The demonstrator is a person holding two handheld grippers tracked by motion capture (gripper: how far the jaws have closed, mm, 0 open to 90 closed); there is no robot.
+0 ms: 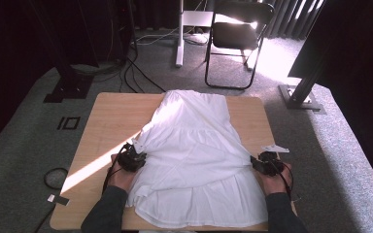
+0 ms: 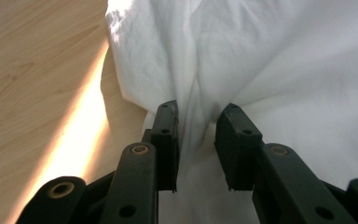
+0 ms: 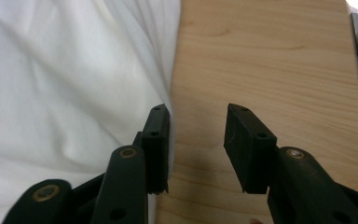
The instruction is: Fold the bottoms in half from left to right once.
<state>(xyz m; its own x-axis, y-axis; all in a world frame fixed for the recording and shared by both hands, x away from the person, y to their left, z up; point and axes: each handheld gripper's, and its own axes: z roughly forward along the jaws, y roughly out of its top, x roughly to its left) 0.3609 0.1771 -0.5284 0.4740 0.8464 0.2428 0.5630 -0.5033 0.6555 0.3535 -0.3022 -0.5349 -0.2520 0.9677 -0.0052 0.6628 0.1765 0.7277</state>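
Jaws of your left gripper point(image 2: 196, 140) straddled a fold of the white dress point(image 1: 194, 160) mid-frame on the counter point(image 1: 111, 116), your right gripper point(image 3: 193, 149) gaped beside its hem, so regripping probably came next.

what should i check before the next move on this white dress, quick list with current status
1. White pleated fabric dress lies spread flat on the light wooden table: ok.
2. Left gripper has a fold of the dress between its jaws: ok, though whether the pads press on it: cannot tell.
3. Right gripper has fabric between its jaws: not ok; bare wood shows in the gap, with the dress edge beside one jaw.
4. Hem fully on the table: cannot tell; it reaches the near edge.
5. Black folding chair stands clear of the table: ok.
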